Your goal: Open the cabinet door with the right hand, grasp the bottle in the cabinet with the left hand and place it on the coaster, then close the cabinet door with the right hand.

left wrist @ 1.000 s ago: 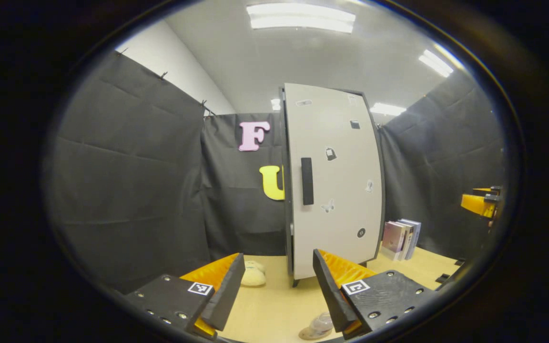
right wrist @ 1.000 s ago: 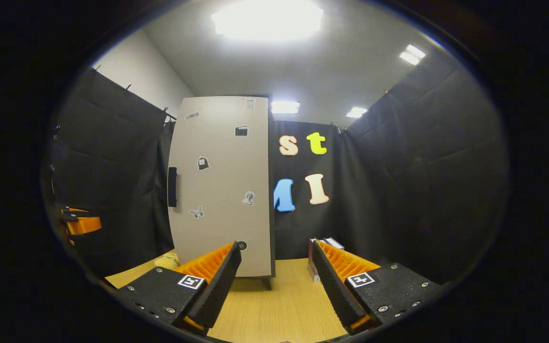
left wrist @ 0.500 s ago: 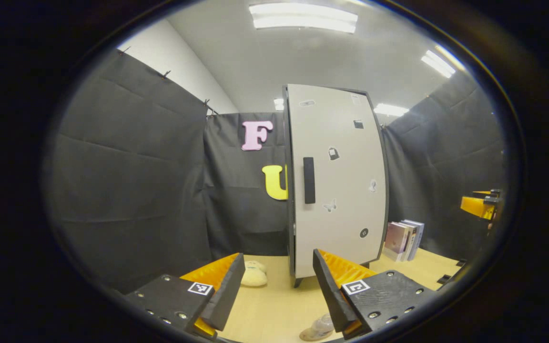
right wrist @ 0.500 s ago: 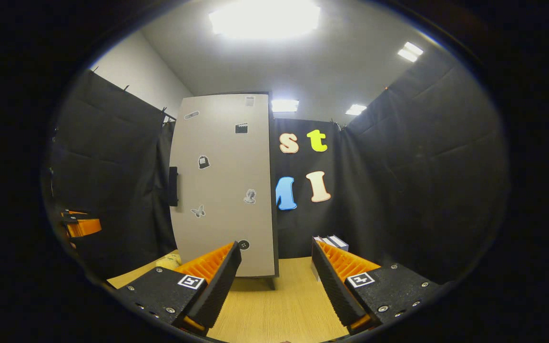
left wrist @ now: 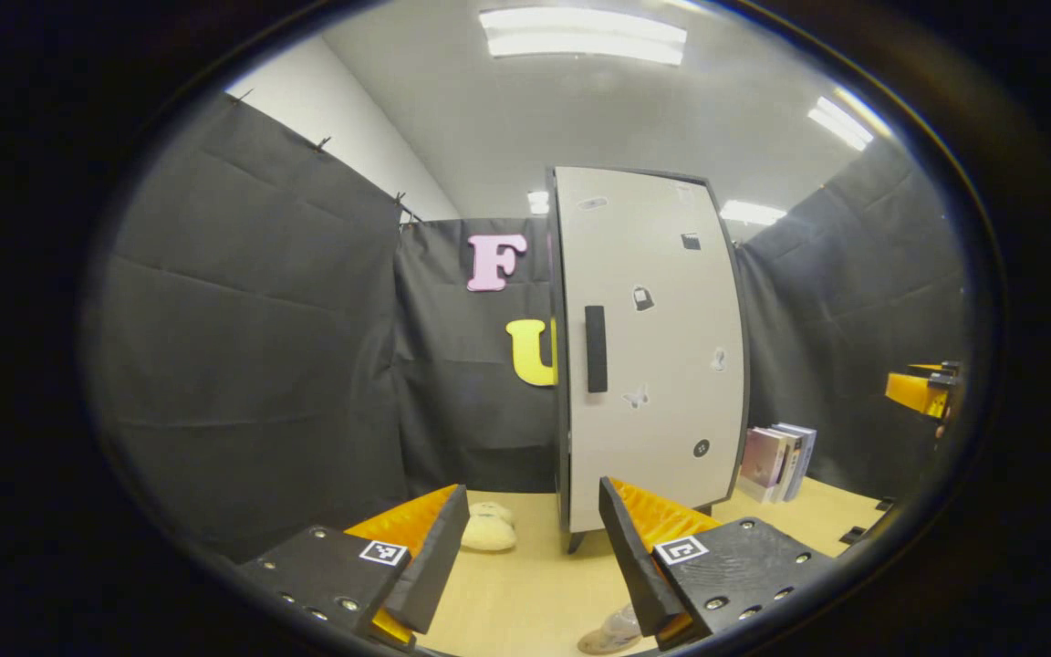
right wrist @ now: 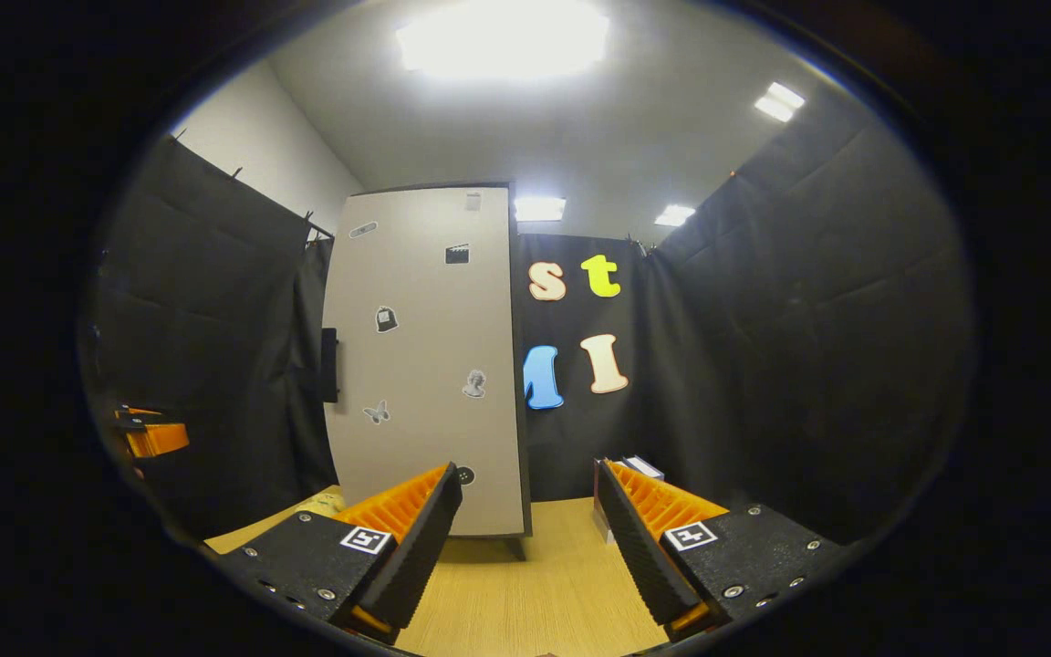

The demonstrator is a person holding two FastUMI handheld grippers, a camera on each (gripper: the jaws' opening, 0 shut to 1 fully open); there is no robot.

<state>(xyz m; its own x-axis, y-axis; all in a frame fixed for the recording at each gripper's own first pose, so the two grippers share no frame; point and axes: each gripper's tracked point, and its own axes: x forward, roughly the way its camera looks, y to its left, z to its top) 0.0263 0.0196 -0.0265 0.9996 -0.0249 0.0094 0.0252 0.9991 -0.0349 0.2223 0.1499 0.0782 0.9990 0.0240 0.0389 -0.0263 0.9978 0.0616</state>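
A tall cabinet with a grey door [left wrist: 662, 365] stands on the wooden table, shut, with a black vertical handle [left wrist: 595, 349] near its left edge. The bottle is hidden behind the door. My left gripper [left wrist: 533, 547] is open and empty, well short of the cabinet. In the right gripper view the same door [right wrist: 425, 365] and handle [right wrist: 329, 365] sit left of centre, and my right gripper [right wrist: 525, 538] is open and empty in front of it. A pale flat object [left wrist: 612, 631] lies by my left gripper's right finger; it may be the coaster.
A cream soft object [left wrist: 489, 531] lies on the table [left wrist: 525, 593] left of the cabinet's foot. Several books [left wrist: 779, 452] stand to the cabinet's right. The other gripper [left wrist: 918, 391] shows at the far right of the left gripper view.
Both views have drifted slightly: the cabinet sits a little further right in the left gripper view and a little lower in the right gripper view. Both grippers stay open.
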